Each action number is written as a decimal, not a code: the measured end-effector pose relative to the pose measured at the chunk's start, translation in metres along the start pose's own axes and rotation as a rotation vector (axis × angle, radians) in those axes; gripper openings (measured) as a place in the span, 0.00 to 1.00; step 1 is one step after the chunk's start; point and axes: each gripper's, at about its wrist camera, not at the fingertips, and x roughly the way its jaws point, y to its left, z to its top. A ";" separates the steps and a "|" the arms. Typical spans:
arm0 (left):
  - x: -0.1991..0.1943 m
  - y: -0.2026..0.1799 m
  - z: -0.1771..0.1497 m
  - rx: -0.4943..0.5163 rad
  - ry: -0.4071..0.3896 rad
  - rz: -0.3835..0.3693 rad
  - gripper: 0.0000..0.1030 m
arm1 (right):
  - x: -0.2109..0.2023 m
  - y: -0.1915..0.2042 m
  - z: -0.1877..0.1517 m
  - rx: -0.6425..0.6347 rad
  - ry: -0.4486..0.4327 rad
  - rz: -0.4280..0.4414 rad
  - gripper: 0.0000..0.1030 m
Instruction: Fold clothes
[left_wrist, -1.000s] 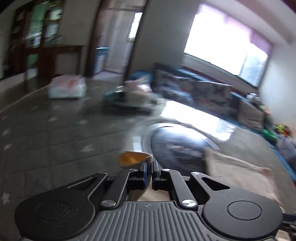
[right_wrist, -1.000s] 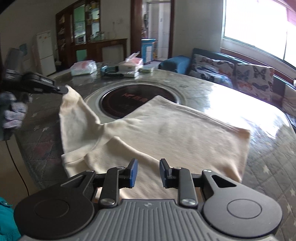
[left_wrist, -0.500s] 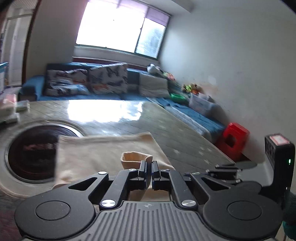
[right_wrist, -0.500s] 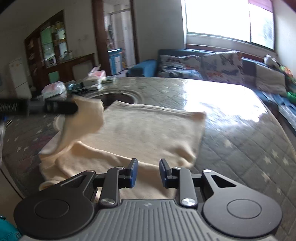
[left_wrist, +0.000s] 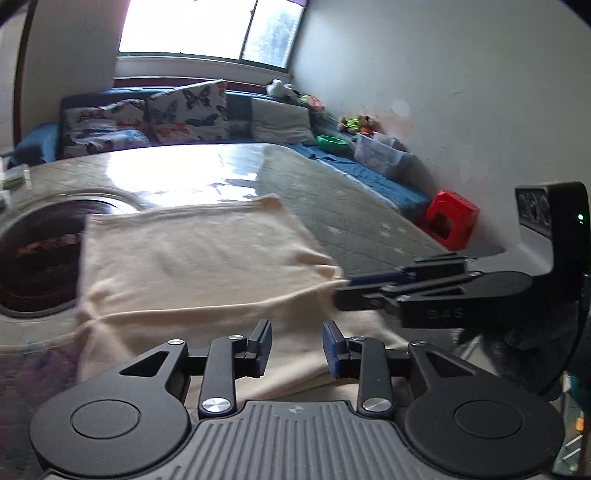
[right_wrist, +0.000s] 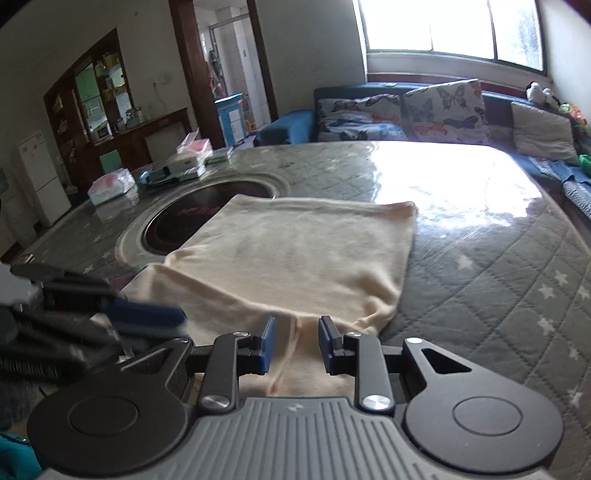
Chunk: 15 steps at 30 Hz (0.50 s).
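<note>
The left gripper (left_wrist: 296, 350) is seen with its blue-padded fingers (left_wrist: 263, 347) spread wide, nothing pinched between them; the cream garment (left_wrist: 192, 266) lies just beyond and beneath the gap. The right gripper (right_wrist: 293, 345) is likewise held wide apart, its blue pads (right_wrist: 266, 344) on either side of a raised seam ridge of the garment (right_wrist: 295, 258), though whether the cloth is touched cannot be told. From the left wrist view, the right gripper (left_wrist: 347, 291) is seen side-on at the garment's right edge, tips at the cloth. In the right wrist view, the left gripper (right_wrist: 147, 315) is caught blurred at the left, by the garment's near left edge.

Further out, the garment is spread mostly flat on the quilted, star-patterned table (right_wrist: 480, 266) under a glossy cover, a fold bunched along its near edge. Its far left corner is laid over the round dark inset (right_wrist: 173, 225) in the tabletop. At the table's far left, a tissue pack (right_wrist: 110, 186) and stacked boxes (right_wrist: 186, 164) are noted. Past the table, a sofa with butterfly cushions (right_wrist: 443, 107) is seen; along the wall, a clear plastic bin (left_wrist: 380, 155) holds contents too blurred to be made out, a green bowl (left_wrist: 330, 142) sits beside it, and a red stool (left_wrist: 450, 219) stands on the floor.
</note>
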 end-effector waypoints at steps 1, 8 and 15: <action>-0.003 0.008 -0.002 -0.011 -0.002 0.023 0.32 | 0.001 0.000 0.000 0.003 0.003 0.004 0.25; -0.021 0.055 -0.019 -0.091 0.012 0.143 0.32 | 0.021 0.006 -0.009 0.037 0.057 0.016 0.25; -0.027 0.067 -0.030 -0.086 0.033 0.146 0.32 | 0.013 0.019 -0.001 -0.016 0.042 -0.022 0.04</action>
